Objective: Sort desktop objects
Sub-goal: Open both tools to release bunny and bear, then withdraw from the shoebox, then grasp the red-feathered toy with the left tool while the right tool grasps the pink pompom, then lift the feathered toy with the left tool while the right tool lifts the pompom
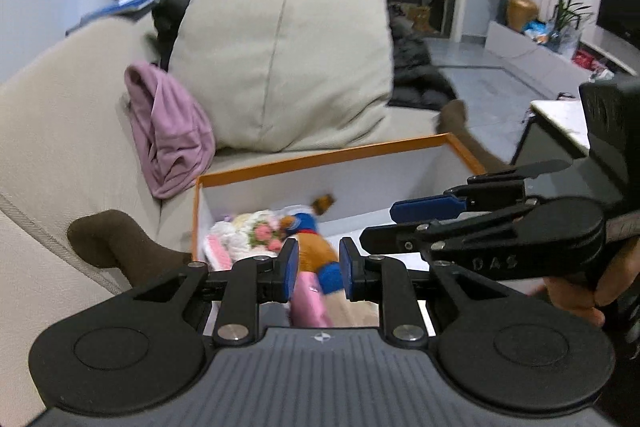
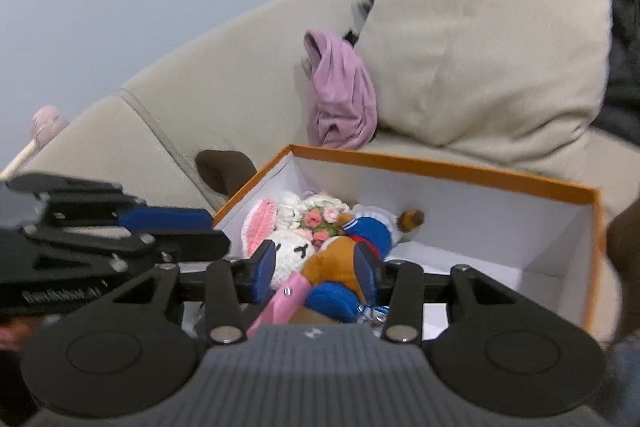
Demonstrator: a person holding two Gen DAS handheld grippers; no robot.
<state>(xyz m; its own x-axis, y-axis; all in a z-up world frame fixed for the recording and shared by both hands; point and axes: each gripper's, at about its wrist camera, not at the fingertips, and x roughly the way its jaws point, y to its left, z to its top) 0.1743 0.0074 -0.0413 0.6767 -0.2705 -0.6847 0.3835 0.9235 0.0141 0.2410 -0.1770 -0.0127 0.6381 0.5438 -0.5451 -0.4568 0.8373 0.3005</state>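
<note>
An orange-rimmed white box [image 1: 320, 159] [image 2: 460, 171] holds a white crochet bunny with pink ears [image 2: 288, 251] [image 1: 240, 231], a brown bear doll in blue clothes [image 2: 344, 267] [image 1: 316, 251] and a pink tube-like item [image 2: 280, 303] [image 1: 308, 303]. My left gripper [image 1: 319, 269] hovers open above the box's near side, nothing between its pads. My right gripper [image 2: 316, 267] is open above the toys; it shows in the left wrist view [image 1: 420, 223] at the right. The left gripper shows in the right wrist view [image 2: 180, 231] at the left.
A beige sofa [image 1: 60, 131] with a large cushion [image 1: 280, 67] lies behind the box. A purple cloth [image 1: 168, 135] [image 2: 340, 99] is draped on it. A dark brown sock-like thing [image 1: 116, 243] lies left of the box. A white table edge [image 1: 560, 115] is at right.
</note>
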